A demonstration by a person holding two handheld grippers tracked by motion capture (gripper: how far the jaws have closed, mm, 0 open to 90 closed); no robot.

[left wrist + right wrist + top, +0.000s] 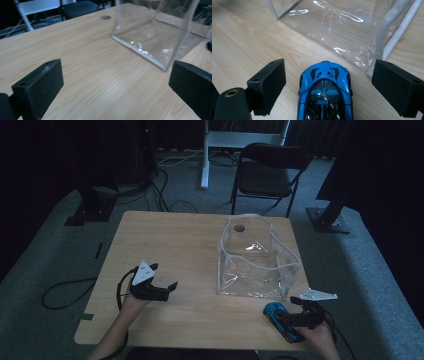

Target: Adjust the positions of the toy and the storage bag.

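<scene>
High view, clear plastic bag upright on table, right gripper spread astride blue toy car just before the bag, left gripper spread, empty, well left of bag.

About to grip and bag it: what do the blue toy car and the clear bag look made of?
Blue toy car: likely hard plastic or painted metal, going by its glossy shell and dark glazed cabin. Clear bag: soft transparent vinyl, seemingly, with wrinkles, glare streaks and whitish seamed edges. The right hand-held gripper stands open around the car.

Left tongs and right tongs both wide-jawed, low over the table, hand-held.
</scene>
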